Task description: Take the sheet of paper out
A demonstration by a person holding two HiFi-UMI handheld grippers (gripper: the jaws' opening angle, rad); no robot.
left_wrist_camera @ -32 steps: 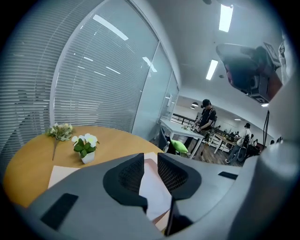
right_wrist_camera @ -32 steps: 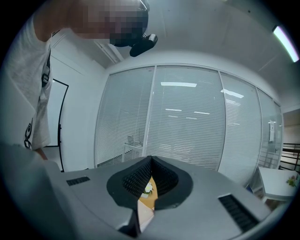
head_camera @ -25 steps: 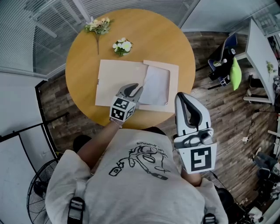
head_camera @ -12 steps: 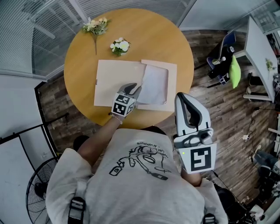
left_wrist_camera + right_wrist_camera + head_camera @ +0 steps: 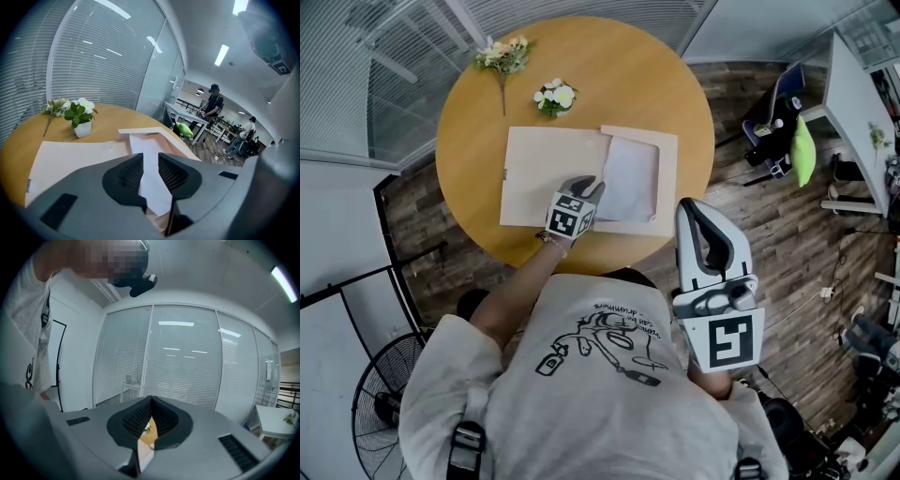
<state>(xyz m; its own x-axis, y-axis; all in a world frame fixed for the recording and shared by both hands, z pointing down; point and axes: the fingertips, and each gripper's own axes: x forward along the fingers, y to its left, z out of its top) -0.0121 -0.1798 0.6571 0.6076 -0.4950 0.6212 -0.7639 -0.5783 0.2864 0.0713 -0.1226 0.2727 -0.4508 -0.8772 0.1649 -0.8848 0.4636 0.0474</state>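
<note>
The sheet of paper [image 5: 630,178] lies in the open folder [image 5: 546,173] toward the bench's near edge. The left gripper [image 5: 150,158] has fingers just opened, apart above its near corner. I'd pinch only the sheet, not the folder. The right gripper [image 5: 150,400] has its fingers together.

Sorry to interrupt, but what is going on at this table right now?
A person is working at a round table with a gripper in each hand. The left gripper is low over an open folder, aimed at the white sheet inside. Its jaws have just been opening; the sheet shows between them, not pinched. The right gripper is shut, held back by the body.
</note>
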